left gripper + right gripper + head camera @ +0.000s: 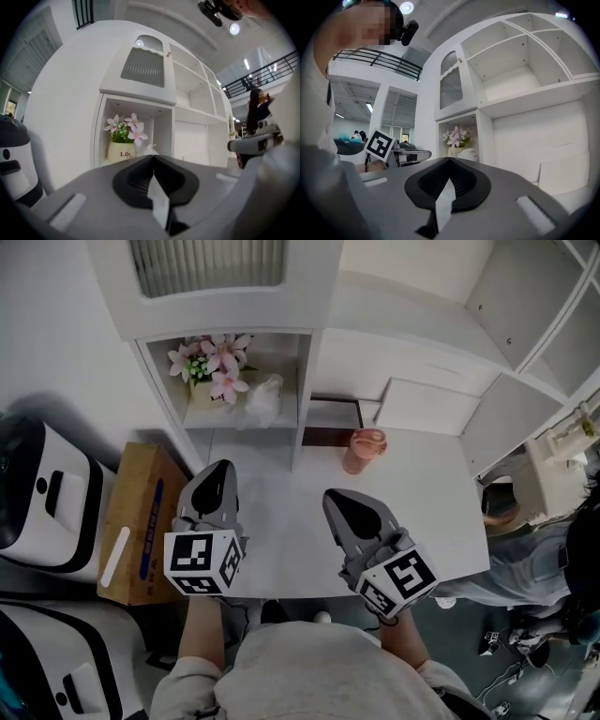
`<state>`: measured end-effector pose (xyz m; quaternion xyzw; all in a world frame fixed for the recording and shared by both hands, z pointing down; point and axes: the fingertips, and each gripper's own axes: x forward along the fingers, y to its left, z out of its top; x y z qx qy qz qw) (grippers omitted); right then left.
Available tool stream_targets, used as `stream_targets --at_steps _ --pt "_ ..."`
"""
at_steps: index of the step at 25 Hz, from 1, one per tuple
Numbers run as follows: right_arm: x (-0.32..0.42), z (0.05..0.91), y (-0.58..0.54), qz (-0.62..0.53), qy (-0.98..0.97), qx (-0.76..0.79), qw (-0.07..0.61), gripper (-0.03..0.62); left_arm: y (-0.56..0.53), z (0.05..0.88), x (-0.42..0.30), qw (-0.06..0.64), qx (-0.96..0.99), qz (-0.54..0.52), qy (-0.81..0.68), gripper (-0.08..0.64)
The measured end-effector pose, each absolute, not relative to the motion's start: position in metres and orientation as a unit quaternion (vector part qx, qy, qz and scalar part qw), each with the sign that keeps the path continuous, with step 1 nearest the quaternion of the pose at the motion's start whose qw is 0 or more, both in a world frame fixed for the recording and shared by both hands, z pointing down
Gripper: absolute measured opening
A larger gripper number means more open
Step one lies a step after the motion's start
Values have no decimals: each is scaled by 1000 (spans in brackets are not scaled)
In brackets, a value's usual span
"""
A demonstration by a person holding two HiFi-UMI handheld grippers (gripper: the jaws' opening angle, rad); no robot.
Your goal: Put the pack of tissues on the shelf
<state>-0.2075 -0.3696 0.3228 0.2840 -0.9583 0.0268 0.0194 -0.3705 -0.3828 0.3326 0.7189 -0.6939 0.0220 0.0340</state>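
Observation:
The pack of tissues [262,401] is a crinkled white packet lying in the open shelf cubby beside a pot of pink flowers [214,371]. It also shows in the left gripper view, where the pack of tissues [149,149] peeks over the jaws, and the right gripper view catches the pack of tissues [468,153] by the pot. My left gripper [219,468] hangs over the white table [441,512] in front of the cubby, apart from the pack, its jaws shut with nothing held. My right gripper [331,496] hovers beside it, also shut and empty.
A pink cup [364,450] stands on the table against the shelf unit. A wooden box [141,521] sits left of the table, with white machines [42,493] beyond it. A person [530,554] stands at the table's right end. Upper shelf compartments [520,79] are bare.

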Motion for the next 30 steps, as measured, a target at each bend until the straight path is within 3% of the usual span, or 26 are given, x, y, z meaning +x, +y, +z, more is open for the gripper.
stream_targets --at_steps 30 --pt "-227 315 -286 4 -991 131 14 0 -235 304 -306 19 696 -4 -717 -2"
